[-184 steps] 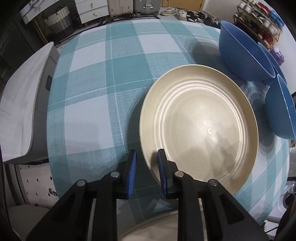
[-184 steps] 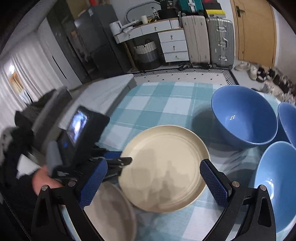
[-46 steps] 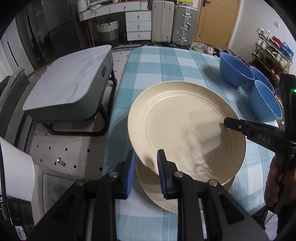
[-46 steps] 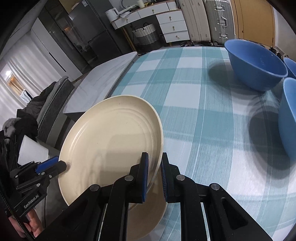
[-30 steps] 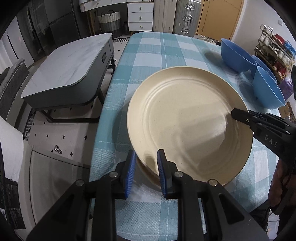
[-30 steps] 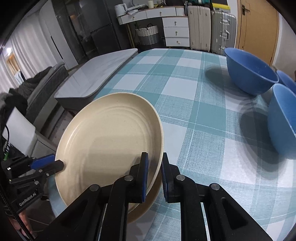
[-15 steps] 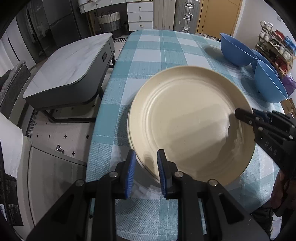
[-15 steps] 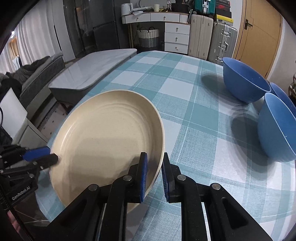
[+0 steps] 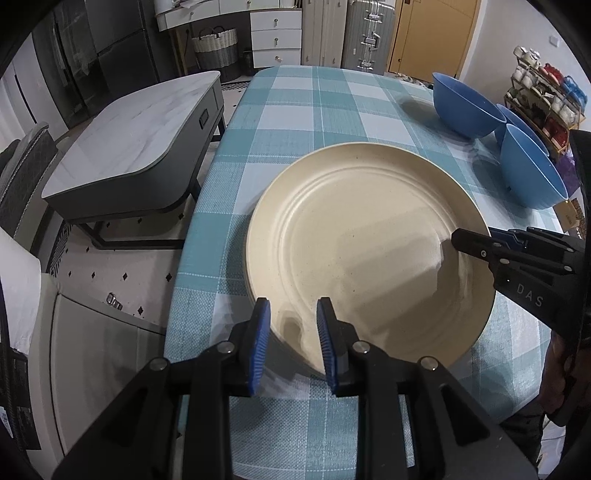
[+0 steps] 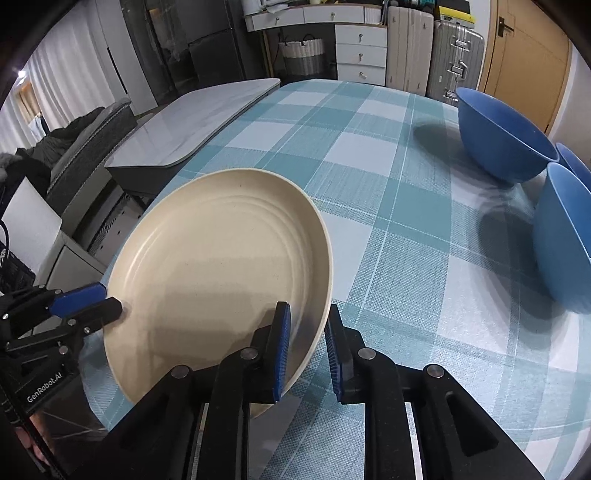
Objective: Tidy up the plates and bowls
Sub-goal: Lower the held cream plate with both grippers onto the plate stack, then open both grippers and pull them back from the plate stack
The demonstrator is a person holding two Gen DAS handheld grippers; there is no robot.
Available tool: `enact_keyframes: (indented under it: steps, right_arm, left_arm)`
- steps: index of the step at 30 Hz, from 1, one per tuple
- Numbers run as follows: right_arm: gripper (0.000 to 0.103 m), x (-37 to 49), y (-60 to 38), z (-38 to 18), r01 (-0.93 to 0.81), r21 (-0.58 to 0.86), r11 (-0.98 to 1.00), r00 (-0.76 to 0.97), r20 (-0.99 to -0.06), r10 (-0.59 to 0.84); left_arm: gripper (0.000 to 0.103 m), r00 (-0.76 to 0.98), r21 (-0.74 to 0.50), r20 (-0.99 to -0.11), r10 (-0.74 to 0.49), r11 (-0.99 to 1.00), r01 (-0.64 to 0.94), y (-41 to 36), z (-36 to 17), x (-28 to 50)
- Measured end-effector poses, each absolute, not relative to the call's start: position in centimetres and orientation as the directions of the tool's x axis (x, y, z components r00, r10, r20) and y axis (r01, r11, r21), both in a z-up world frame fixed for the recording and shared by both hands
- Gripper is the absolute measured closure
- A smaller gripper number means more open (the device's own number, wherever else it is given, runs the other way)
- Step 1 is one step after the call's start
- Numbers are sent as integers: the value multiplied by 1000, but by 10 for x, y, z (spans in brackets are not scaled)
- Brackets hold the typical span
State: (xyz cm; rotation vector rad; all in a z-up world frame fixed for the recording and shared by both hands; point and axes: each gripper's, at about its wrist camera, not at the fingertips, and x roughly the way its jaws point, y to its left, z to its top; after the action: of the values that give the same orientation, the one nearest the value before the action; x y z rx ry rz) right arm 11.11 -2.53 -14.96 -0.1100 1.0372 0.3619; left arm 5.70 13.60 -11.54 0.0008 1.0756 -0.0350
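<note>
Cream plate (image 9: 365, 254): lies flat near the table's near-left edge. In the left wrist view a thin second rim shows along its left edge, so it seems to sit on another plate; the one beneath is almost wholly hidden.
Left gripper (image 9: 291, 339): blue-padded fingers (image 9: 260, 341) stand either side of the plate's near rim with a visible gap; whether either pad touches the rim I cannot tell. From the right wrist view the same gripper (image 10: 88, 301) shows at the plate's left rim, its tips reaching over the edge.
Right gripper (image 10: 308, 349): its fingers (image 10: 281, 345) straddle the plate's right rim, parted, with space showing beside the rim. In the left wrist view it (image 9: 476, 242) enters from the right, its dark tip lying over the plate's right rim.
Blue bowls: three, far right on the table. The farthest bowl (image 9: 465, 107) sits upright; a nearer bowl (image 9: 532, 173) leans tilted just beside it, and a third (image 9: 517, 118) is mostly hidden between and behind them.
Tablecloth (image 9: 317, 110): teal and white check, covering the whole table.
Side table (image 9: 133, 140): grey marble-look top, to the left of the table and lower.
Background: white drawers (image 9: 275, 35) and suitcases (image 10: 456, 51) against the far wall, a wooden door (image 10: 524, 48) far right.
</note>
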Motion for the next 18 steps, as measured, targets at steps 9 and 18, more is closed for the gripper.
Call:
enact_keyframes:
  steps: [9,18]
  right_arm:
    - [80,107,-15,-148,-338,-25,941,498,-853,157]
    - [78,101,-29,-132,-286,-57,957,583,-802,126]
  left_arm:
    - [79,486,-25,-873,-27,1000,12,139,-112,55]
    - [77,535,2,-845,2,1000,0,137,-97,48]
